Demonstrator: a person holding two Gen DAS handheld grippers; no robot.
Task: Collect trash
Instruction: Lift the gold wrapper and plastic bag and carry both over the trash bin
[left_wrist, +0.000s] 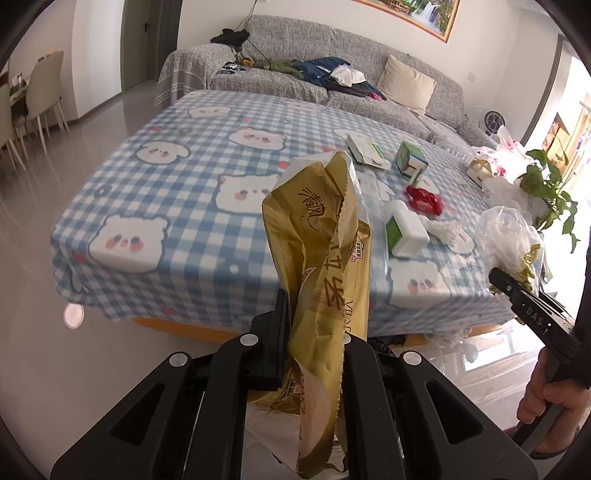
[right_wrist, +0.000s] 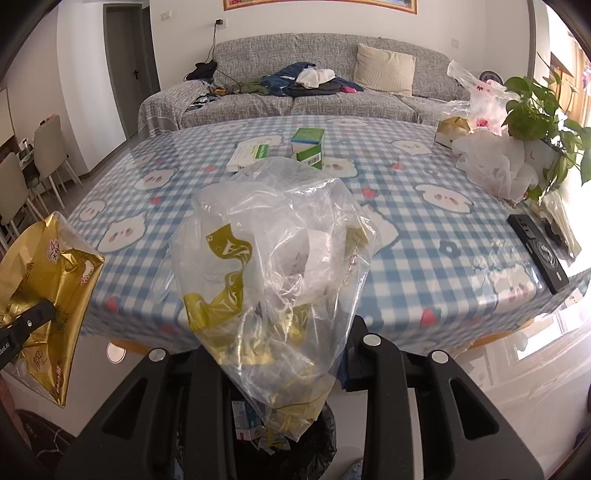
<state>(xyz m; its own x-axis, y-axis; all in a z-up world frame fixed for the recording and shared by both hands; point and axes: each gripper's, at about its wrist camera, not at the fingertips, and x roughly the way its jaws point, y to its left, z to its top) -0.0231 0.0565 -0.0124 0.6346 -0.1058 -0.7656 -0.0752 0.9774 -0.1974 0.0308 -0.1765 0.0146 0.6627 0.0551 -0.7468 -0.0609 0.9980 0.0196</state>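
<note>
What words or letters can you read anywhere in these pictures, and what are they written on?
"DAS" on the right gripper.
"bot.AI", cut off at the picture edge, on the left gripper.
Gold wrapper: large Chinese brush characters; I cannot read them with confidence.
Clear plastic bag: gold pattern, no readable words.
Green-and-white boxes and flat packet: print too small.
Black remote: markings too blurred.

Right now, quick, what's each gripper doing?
Left gripper: shut on the gold wrapper.
Right gripper: shut on the clear bag.
</note>
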